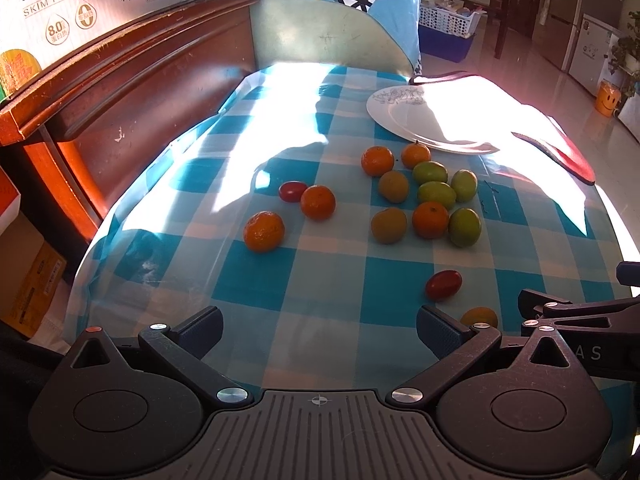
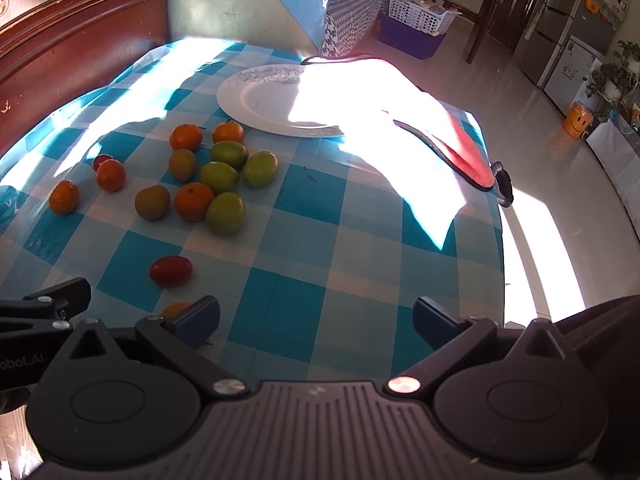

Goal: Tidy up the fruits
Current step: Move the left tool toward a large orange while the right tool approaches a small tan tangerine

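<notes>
Loose fruit lies on a blue-and-white checked tablecloth point(image 1: 332, 280): several oranges point(image 1: 264, 231) point(image 2: 193, 201), several green jujube-like fruits point(image 1: 437, 195) point(image 2: 225, 213), and two red cherry tomatoes point(image 1: 443, 285) point(image 2: 171, 270) point(image 1: 293, 191). One small orange fruit point(image 1: 479, 316) point(image 2: 176, 309) sits half hidden behind a fingertip. A white plate point(image 1: 424, 120) point(image 2: 276, 100) rests empty at the far side. My left gripper point(image 1: 319, 330) is open over bare cloth near the front. My right gripper point(image 2: 316, 322) is open too, nothing between its fingers.
A red-edged mat point(image 1: 568, 152) point(image 2: 464, 148) lies right of the plate in bright glare. A wooden headboard point(image 1: 132, 92) bounds the left side. A padded chair back point(image 1: 328, 36) stands behind the table. The table's right edge point(image 2: 500, 216) drops to the tiled floor.
</notes>
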`<state>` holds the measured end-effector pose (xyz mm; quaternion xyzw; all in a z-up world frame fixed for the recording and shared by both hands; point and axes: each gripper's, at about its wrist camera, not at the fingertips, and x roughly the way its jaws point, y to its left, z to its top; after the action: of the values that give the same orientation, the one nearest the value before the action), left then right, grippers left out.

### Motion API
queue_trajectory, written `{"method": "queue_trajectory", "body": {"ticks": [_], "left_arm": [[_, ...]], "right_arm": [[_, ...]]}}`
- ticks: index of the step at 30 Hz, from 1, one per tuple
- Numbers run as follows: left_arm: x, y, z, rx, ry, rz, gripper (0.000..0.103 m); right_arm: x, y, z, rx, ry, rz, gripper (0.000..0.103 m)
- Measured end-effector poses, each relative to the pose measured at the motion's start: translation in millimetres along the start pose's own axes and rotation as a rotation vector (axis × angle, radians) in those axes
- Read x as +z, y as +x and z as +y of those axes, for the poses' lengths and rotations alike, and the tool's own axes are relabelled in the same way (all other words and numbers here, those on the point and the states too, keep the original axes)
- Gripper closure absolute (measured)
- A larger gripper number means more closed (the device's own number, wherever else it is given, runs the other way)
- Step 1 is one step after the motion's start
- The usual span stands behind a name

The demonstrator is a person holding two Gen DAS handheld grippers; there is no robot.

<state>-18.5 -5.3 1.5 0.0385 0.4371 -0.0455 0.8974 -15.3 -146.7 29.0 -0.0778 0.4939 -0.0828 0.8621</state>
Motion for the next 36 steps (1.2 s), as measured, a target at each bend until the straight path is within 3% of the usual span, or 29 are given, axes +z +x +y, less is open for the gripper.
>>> {"method": "queue_trajectory", "body": {"ticks": [8,16,20,26,36], "left_arm": [[15.2,-3.9,26.9,0.006,-0.046,-0.025,0.000],[35.9,6.4,62.4,0.000,-0.160,-0.037,0.001],[45.9,12.1,73.8,0.005,-0.168,-0.050,0.001],[52.1,24.4,73.1,0.056,-0.081,-0.061,0.002],[47.7,57.0,52.6,0.004,0.090,-0.034,0.003]], "right_arm": [[-5.0,-6.2,-21.3,0.092,0.046,-0.041,0.001],[-18.6,-9.0,-43.4,0.193,0.122,-0.091,0.001],[-21.7,-11.4,-32.1,0.242,0.056,-0.096,0.003],[-27.8,-8.8,-16.5,0.312,-0.002,-0.078,0.011],[-31.6,-1.4,-12.7,0.354,0.015,-0.058,0.016]]}}
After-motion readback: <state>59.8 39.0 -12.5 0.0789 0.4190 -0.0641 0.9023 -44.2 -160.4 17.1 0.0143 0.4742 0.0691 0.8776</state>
